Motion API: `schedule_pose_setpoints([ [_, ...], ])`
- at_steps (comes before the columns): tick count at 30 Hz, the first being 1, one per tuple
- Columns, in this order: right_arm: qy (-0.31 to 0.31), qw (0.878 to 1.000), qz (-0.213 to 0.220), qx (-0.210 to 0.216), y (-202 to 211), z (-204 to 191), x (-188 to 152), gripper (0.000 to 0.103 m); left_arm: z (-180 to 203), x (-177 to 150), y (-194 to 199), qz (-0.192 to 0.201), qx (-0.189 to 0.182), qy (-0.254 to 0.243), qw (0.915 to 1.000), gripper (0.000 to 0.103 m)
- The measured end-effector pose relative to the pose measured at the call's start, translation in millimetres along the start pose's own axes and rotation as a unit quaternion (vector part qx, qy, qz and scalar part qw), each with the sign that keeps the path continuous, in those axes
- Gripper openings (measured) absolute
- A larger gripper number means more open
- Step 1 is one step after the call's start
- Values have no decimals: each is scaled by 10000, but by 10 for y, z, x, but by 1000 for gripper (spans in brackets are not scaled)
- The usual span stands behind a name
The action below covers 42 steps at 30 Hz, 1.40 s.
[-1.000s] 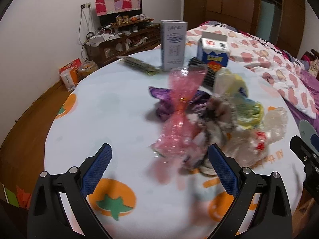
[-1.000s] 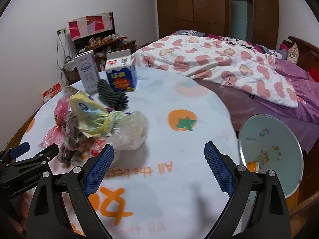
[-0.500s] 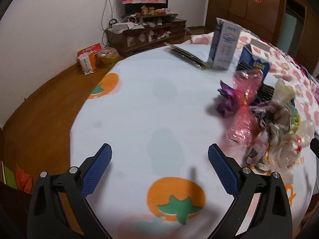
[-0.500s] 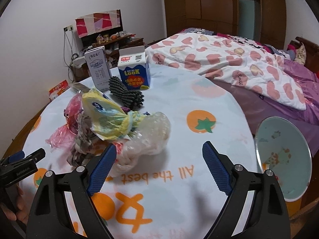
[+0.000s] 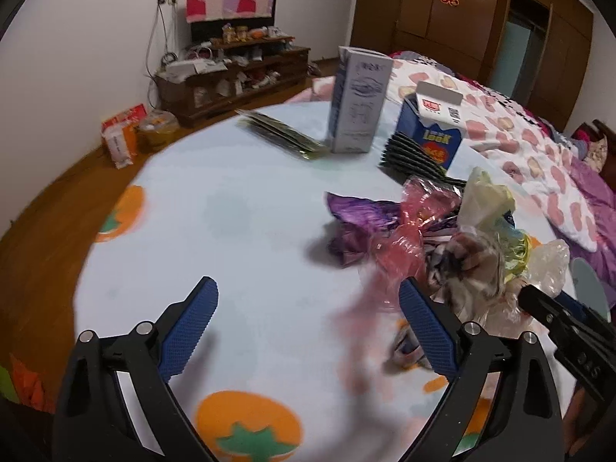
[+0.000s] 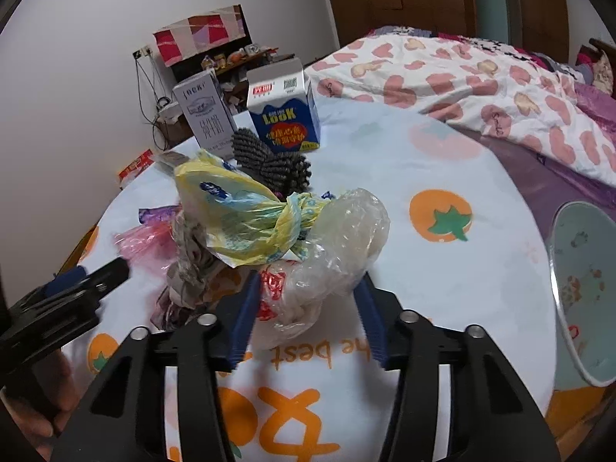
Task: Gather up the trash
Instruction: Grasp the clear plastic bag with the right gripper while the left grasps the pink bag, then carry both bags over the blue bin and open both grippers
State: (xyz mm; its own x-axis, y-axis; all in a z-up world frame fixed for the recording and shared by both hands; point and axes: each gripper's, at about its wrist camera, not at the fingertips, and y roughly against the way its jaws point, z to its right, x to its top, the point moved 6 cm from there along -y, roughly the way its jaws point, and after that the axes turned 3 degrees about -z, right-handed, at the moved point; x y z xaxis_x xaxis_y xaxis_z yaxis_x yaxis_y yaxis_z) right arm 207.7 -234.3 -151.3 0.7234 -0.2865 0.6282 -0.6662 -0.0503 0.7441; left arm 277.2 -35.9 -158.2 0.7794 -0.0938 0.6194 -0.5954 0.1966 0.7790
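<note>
Your left gripper (image 5: 308,331) sits lower centre, jaws wide apart over bare tablecloth (image 5: 238,231). Trash pile (image 5: 442,242) centre right; two cartons (image 5: 360,100) stand upper centre. Right gripper (image 5: 566,327) pokes in at lower right.

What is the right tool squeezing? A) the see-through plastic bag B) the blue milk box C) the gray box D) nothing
A: in the right wrist view the right tool has its blue pads pressed on both sides of the see-through plastic bag, while the blue milk box and the gray box stand untouched farther back on the table.
</note>
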Motion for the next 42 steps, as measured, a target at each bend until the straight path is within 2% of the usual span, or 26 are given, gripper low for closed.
schedule_pose_setpoints([
  [4, -43, 9999, 109, 111, 163, 71, 11, 34, 111, 47, 11, 82, -53, -45, 9999, 92],
  [8, 23, 9996, 213, 189, 321, 133, 6, 33, 159, 82, 101, 167, -64, -149, 9997, 92],
  [14, 131, 9991, 394, 90, 554, 307, -15, 33, 120, 131, 243, 325, 2, -212, 9992, 93],
  [18, 17, 9984, 562, -75, 629, 476, 42, 33, 232, 224, 162, 353, 67, -411, 9985, 93],
  [23, -142, 9975, 672, -176, 674, 607, 76, 33, 376, 371, -132, 333, 67, -543, 9979, 91],
  [25, -179, 9976, 641, -182, 662, 636, 68, 33, 474, 373, -269, 207, 6, -687, 9974, 70],
  [27, -189, 9977, 628, -194, 647, 653, 67, 33, 542, 337, -336, 130, -37, -787, 9968, 63],
  [28, -194, 9977, 624, -197, 647, 657, 57, 33, 562, 320, -353, 113, -32, -829, 9965, 53],
  [33, -186, 9976, 649, -174, 643, 679, 67, 33, 576, 246, -217, 244, -211, -833, 9960, 46],
  [42, -115, 9952, 971, -105, 848, 657, 137, 32, 505, 266, 352, 720, -149, -540, 9958, 45],
])
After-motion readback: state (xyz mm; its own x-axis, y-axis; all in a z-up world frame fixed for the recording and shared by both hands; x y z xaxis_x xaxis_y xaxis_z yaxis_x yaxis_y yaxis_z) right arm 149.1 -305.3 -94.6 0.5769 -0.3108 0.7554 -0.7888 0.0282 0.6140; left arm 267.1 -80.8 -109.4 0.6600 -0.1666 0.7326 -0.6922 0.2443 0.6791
